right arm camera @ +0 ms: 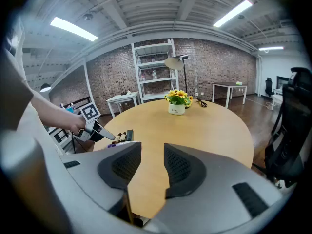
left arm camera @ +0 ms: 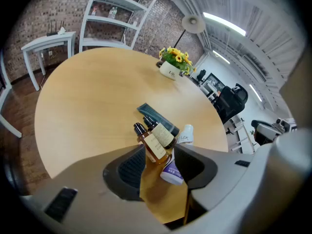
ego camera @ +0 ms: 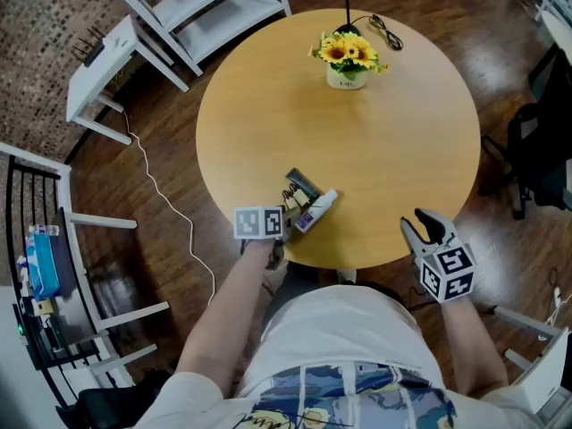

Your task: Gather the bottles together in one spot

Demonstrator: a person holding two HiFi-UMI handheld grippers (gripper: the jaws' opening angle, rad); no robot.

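Near the round wooden table's (ego camera: 268, 105) front edge, several bottles lie side by side: two amber bottles (left arm camera: 152, 143) with black caps and cream labels, a dark green tube (left arm camera: 157, 116) and a white tube (left arm camera: 186, 133) with a purple end. In the head view this cluster of bottles (ego camera: 307, 202) sits just ahead of my left gripper (ego camera: 286, 214). The left gripper (left arm camera: 160, 152) is open, and the ends of the nearest amber bottle and the white tube lie between its fingertips. My right gripper (ego camera: 420, 225) hovers open and holds nothing at the table's front right edge (right arm camera: 152, 155).
A white pot of yellow flowers (ego camera: 347, 61) stands at the far side, with a black cable (ego camera: 384, 29) beside it. Around the table are white shelving (ego camera: 206, 7), a white side table (ego camera: 103, 70), a black rack (ego camera: 36, 275) and an office chair (ego camera: 536, 150).
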